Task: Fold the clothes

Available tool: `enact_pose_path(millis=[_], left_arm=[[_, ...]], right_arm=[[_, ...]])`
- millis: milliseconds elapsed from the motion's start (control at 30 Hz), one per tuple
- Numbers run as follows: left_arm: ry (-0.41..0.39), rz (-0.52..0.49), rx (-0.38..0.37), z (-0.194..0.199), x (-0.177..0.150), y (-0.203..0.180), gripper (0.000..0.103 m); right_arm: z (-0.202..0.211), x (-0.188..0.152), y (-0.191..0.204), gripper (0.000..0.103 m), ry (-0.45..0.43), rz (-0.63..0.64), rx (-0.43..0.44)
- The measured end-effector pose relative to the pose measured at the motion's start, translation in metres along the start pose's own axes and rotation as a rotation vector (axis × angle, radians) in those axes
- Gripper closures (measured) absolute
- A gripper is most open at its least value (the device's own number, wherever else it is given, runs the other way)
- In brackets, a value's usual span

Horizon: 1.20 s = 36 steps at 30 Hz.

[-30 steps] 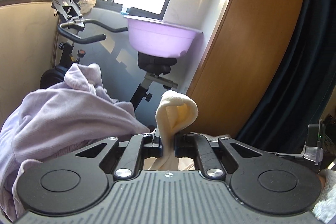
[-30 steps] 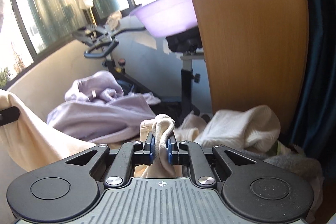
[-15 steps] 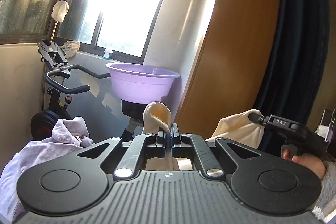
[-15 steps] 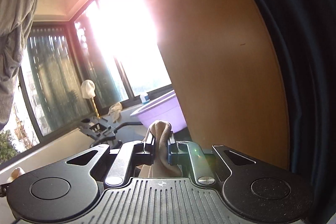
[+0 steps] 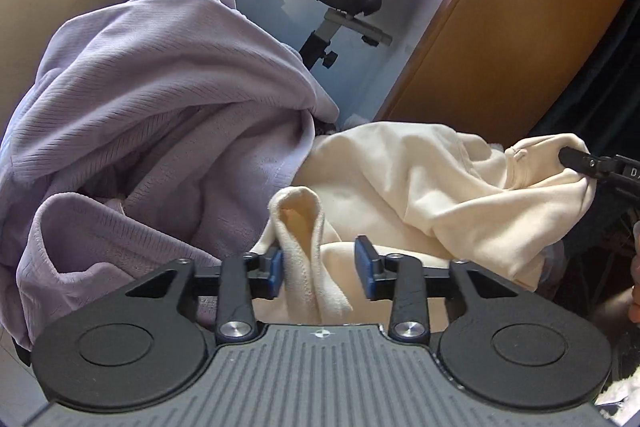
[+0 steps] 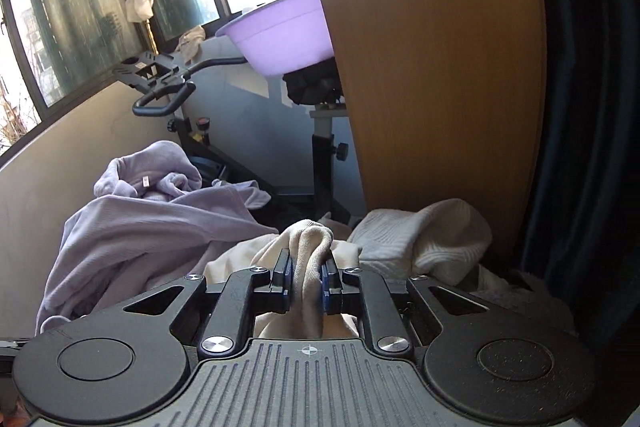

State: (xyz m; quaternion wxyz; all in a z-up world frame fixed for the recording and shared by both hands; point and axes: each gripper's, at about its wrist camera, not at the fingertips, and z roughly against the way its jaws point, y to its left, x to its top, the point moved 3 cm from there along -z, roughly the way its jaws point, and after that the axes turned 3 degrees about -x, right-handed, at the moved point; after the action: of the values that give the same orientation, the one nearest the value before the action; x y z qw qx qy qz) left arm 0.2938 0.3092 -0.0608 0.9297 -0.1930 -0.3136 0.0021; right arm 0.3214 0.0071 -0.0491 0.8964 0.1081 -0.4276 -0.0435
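between the parted jaws of the left gripper (image 5: 319,263) stands a loose fold of cream garment (image 5: 408,179), lying beside the lilac garment (image 5: 160,99). right gripper (image 6: 306,279) clamped on another cream fold. purple basin (image 6: 284,35) behind.

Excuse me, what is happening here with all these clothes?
A person is folding laundry with a handheld gripper in each hand. Both are at the same cream garment. The right gripper is shut on a fold of it. The left gripper has its jaws open, with a cream fold standing loose between them. A lilac garment lies crumpled beside it, and nothing looks folded yet.
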Motion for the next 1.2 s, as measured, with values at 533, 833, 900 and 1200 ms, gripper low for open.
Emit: enact_pose_path(millis=[533,833,900,1200], left_arm=[[0.102,-0.136,0.027,-0.067,-0.020,0.007,0.087],[0.000,-0.057,-0.092,0.000,-0.032,0.011,0.090],[-0.012,-0.048,-0.091,0.003,-0.034,0.011,0.090],[-0.033,0.013,-0.035,0.007,-0.046,0.026,0.090]], right_arm=[[0.015,-0.003,0.026,0.041,0.004,0.122,-0.134],[-0.040,0.019,0.082,0.031,0.021,0.308,-0.002],[-0.072,0.017,0.104,0.031,0.085,0.387,0.029],[-0.198,-0.013,0.176,0.026,0.338,0.680,0.031]])
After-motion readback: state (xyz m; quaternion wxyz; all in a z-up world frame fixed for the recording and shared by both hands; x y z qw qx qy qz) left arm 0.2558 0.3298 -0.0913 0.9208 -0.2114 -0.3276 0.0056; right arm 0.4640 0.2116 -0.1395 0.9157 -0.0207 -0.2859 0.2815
